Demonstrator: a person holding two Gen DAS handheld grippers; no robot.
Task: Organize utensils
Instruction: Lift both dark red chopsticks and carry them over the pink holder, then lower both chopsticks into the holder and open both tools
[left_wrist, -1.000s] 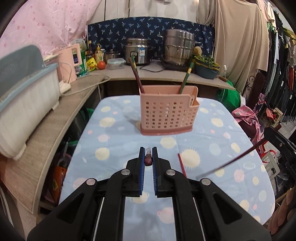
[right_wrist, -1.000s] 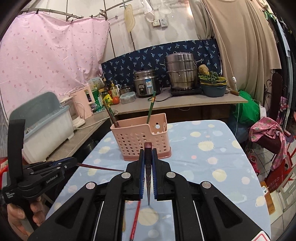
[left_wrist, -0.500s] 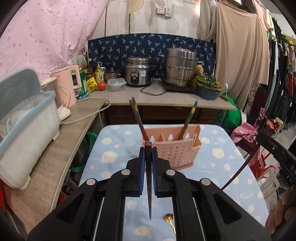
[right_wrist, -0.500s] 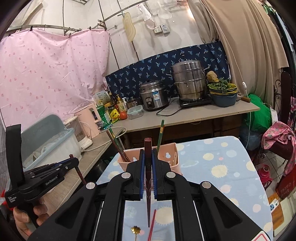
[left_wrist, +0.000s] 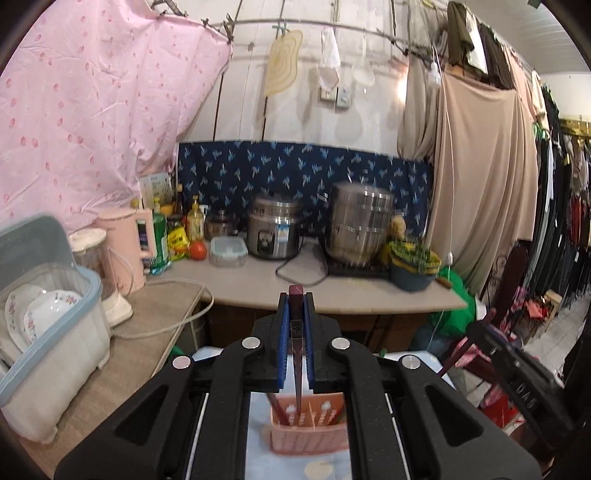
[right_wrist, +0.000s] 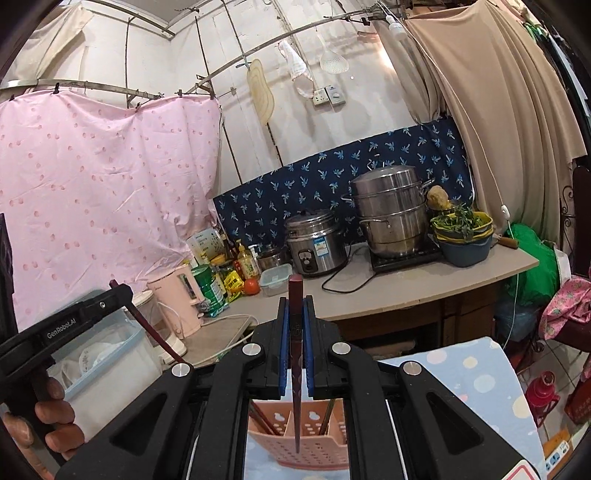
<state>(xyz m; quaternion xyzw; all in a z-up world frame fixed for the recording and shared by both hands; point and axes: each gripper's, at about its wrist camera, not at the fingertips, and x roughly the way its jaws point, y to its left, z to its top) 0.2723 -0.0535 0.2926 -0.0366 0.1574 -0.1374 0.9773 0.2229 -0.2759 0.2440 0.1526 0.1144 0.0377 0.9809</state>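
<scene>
At far left on the side counter, a lidded plastic bin (left_wrist: 51, 354) with floral plates inside; beside it a white blender base (left_wrist: 110, 295) and a pink kettle (left_wrist: 129, 247). Next along the back counter (left_wrist: 332, 291): bottles, a tomato (left_wrist: 198, 250), a clear lunch box (left_wrist: 228, 251), a steel rice cooker (left_wrist: 275, 230), a tall steel steamer pot (left_wrist: 360, 225) and a stack of bowls with greens (left_wrist: 413, 264). Centre near, my left gripper (left_wrist: 295, 332), jaws drawn narrow and clamped on a dark red chopstick (left_wrist: 296, 354) that points down, its tip hanging over the pink utensil basket (left_wrist: 310, 432); whether the tip is inside I cannot tell. Basket stands on the spotted blue tablecloth (right_wrist: 480, 373) and already holds other chopsticks leaning in its compartments. My right gripper (right_wrist: 295, 332), likewise narrow, clamps a second dark red chopstick (right_wrist: 296, 369), upright, its tip in front of the same basket (right_wrist: 314, 435) from that view. At far right, hanging clothes (left_wrist: 554, 206) and a green bag (right_wrist: 532, 258).
</scene>
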